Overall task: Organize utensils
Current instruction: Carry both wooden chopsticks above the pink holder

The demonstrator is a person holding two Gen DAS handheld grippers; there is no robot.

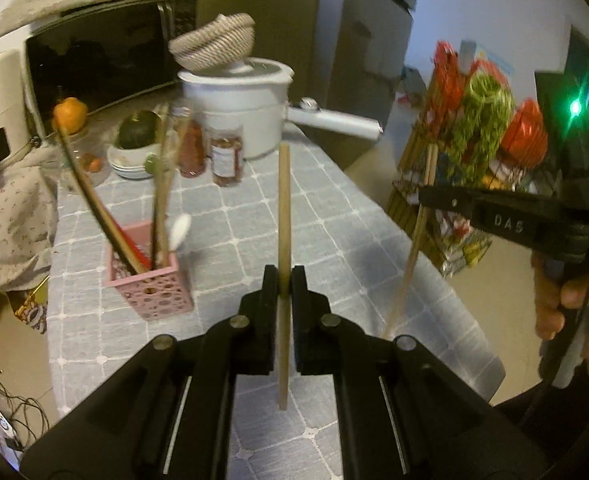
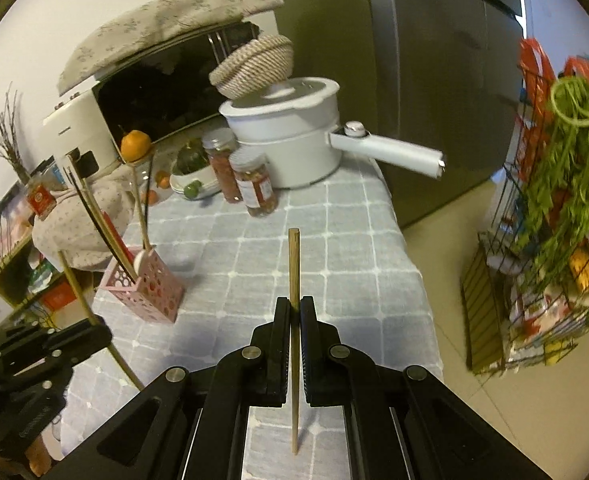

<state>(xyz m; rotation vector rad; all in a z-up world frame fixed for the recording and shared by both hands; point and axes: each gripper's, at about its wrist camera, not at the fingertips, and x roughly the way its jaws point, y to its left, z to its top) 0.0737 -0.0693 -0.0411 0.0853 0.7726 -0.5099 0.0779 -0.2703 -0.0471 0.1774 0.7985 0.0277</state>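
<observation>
Over on the left, a pink holder stands on the grey checked worktop with utensils poking out. Next, the left gripper squeezes one wooden chopstick above the worktop. To the right, the right gripper pinches another thin chopstick, held upright above the cloth.

Two wooden chopsticks, one per gripper; one pink holder at nine o'clock; two spice jars and one white pot at twelve.
</observation>
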